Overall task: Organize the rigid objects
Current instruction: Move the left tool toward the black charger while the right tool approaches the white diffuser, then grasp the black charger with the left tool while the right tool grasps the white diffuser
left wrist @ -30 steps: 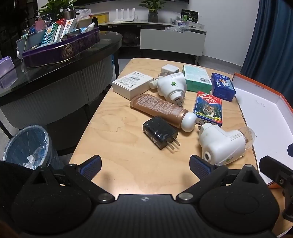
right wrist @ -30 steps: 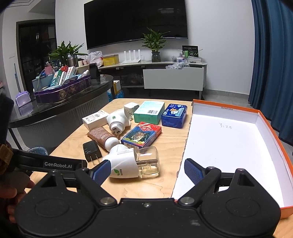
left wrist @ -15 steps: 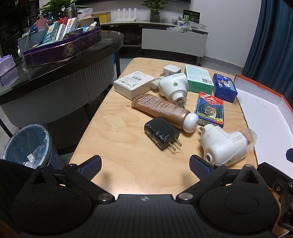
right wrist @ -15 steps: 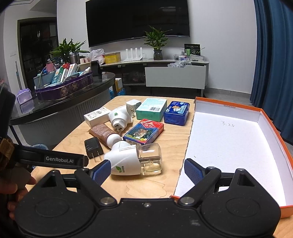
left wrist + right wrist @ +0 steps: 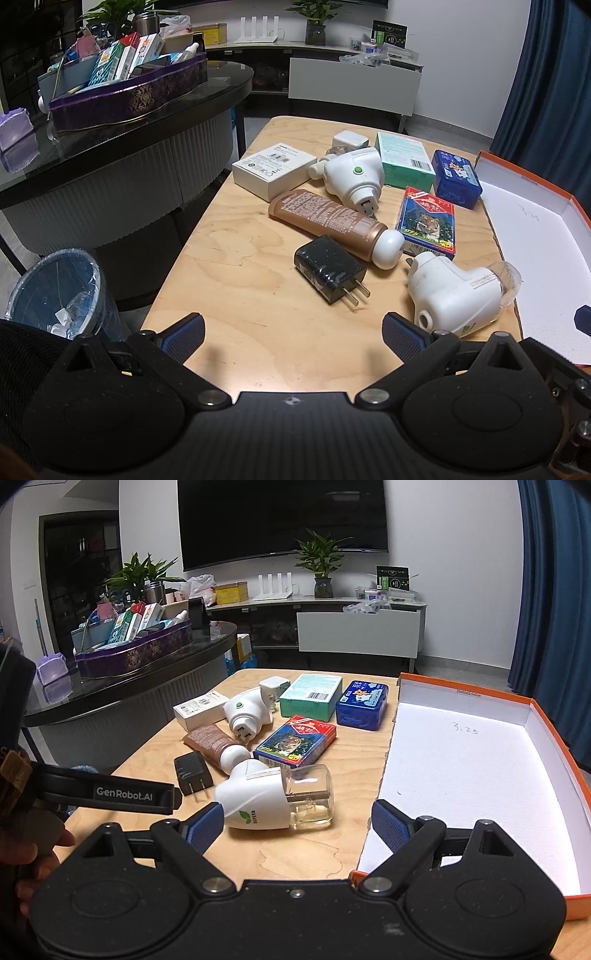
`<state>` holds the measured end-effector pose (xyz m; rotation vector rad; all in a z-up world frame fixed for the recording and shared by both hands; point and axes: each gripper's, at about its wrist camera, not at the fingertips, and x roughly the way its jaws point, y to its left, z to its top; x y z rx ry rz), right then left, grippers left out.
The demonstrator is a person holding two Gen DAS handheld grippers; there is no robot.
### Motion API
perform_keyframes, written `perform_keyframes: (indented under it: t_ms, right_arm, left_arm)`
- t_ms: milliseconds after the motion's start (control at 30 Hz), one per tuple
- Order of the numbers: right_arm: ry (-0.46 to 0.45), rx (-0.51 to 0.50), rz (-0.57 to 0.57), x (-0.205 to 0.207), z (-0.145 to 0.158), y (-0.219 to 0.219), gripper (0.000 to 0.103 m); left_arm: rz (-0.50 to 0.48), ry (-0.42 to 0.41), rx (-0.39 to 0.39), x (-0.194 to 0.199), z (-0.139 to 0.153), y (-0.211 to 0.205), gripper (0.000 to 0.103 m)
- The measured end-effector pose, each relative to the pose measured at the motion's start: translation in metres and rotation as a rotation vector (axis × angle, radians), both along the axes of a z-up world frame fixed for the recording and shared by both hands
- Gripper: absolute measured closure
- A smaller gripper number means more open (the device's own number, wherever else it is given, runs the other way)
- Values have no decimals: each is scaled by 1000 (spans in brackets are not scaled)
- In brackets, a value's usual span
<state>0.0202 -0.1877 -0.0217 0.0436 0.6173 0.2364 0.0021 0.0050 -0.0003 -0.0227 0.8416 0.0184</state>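
currently, both grippers are hovering over the near edge of the wooden table (image 5: 229, 266), each with its jaws spread wide and holding nothing. the left gripper (image 5: 293, 334) is facing bare wood, with the black plug adapter (image 5: 327, 267) lying just ahead between its fingers' lines. the right gripper (image 5: 297, 823) is sitting low, its left fingertip (image 5: 205, 825) touching or almost touching the white plug-in vaporizer (image 5: 258, 797), which is lying on its side with its clear bottle (image 5: 310, 795) pointing toward the orange-rimmed white tray (image 5: 461, 768). the right fingertip (image 5: 388, 823) is overlapping the tray's near left edge.

beyond the vaporizer, the remaining items are lying clustered on the table: a brown tube (image 5: 332, 221) with a white cap, a second white plug-in unit (image 5: 354, 177) with a green dot, a tiger-print card box (image 5: 428, 219), a blue tin (image 5: 456, 177), a teal box (image 5: 404, 158), a white box (image 5: 273, 173) and a small white charger (image 5: 349, 140). the tray is sitting at the table's right side, with no item showing inside it.
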Motion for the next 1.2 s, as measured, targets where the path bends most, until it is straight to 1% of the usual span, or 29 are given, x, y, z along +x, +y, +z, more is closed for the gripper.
perform_keyframes:
  t_ms: [333,367,433,500,533,567,633,667,733,800,900,967,1033,1133,1200]
  right_arm:
    - [7,-2,2,2,-2,1,1]
    - [8,-3,1,3,-3,1,1]
    - [7,-7,0,4,-4,1,1]
    - [7,-9,0,5,-5,1,1]
    - [7,-10,-1,5,-5,1,1]
    - [7,-12,-1,6,-5,2,1]
    - [4,-17,-3,7,-6,2,1]
    - [3,-21,-4,7,-6,2,1]
    - [0,-30,-6,8,-6,2,1]
    - [-2,-34,-7,10,-7,1,1]
    - [-3,-32,-8,12,-9,0,1]
    - [0,-19,-6,14,-11,0,1]
    - [8,-10,-1,16,-13,1,1]
    - [15,-13,16,18,-17,2,1]
    - [9,-21,18,18,-18,2,1]
  left_arm:
    - [13,5,-27,11,-4,5,0]
    - [12,9,-43,13,-4,5,0]
    - [9,22,-31,17,-5,3,0]
    - [5,17,-24,22,-5,-1,0]
    - [3,14,-7,25,-6,-3,0]
    - [1,14,-17,29,-7,-5,0]
    - [-5,12,-13,38,-10,-8,0]
    - [-6,10,4,42,-12,-9,0]
    - [-8,35,34,48,-18,-9,0]
    - [-11,67,52,47,-22,-4,0]
    - [-9,78,54,37,-21,12,0]
    - [2,59,53,34,-18,19,0]
    - [-9,46,40,35,-17,20,0]
    - [-53,10,47,42,-20,11,0]
    - [-64,-14,57,47,-22,3,0]
